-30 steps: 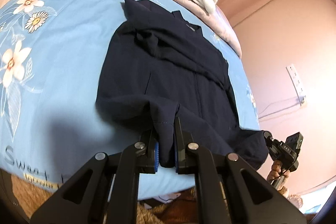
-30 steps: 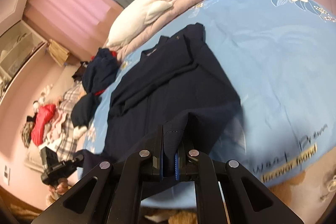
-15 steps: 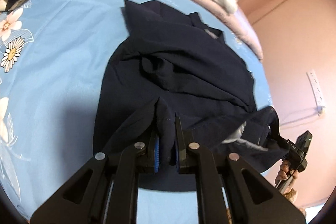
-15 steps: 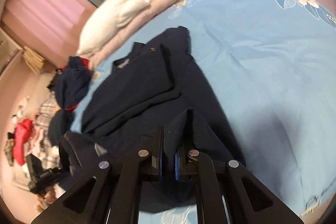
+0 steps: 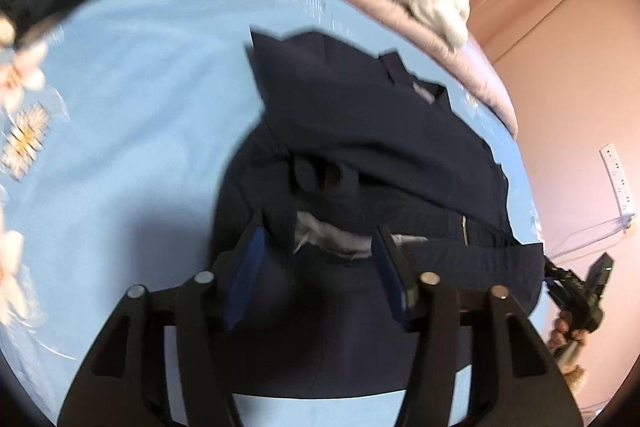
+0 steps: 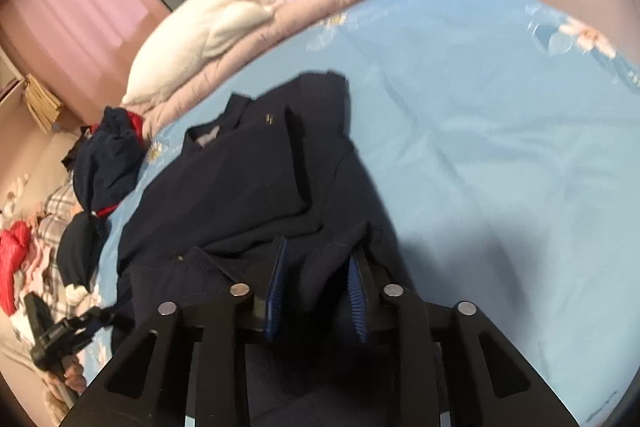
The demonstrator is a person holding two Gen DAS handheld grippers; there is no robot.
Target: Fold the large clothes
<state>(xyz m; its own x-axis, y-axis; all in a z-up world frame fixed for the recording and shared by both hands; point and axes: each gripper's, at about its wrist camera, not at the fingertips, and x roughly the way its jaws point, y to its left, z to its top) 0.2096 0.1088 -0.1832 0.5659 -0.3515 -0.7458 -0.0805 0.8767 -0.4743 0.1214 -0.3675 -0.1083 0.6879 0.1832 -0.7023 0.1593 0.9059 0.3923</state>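
— On the blue floral bedsheet, what's changed in the last half second?

— Both grippers have let go. The left gripper had the hem of the navy jacket pinched between its blue pads; now its jaws stand wide apart, with the hem lying loose between them and a strip of grey lining showing. The right gripper has opened too, a bit less wide, with a fold of navy cloth sitting between its fingers, not clamped.

— And the jacket itself?

— Its lower half is now folded up over the body, collar toward the white pillow and pink quilt.

— How are the grippers held?

— Both low over the folded near edge, pointing toward the collar. The right one also shows at the left view's edge, at the jacket's far corner. Dark clothes lie heaped beside the jacket.
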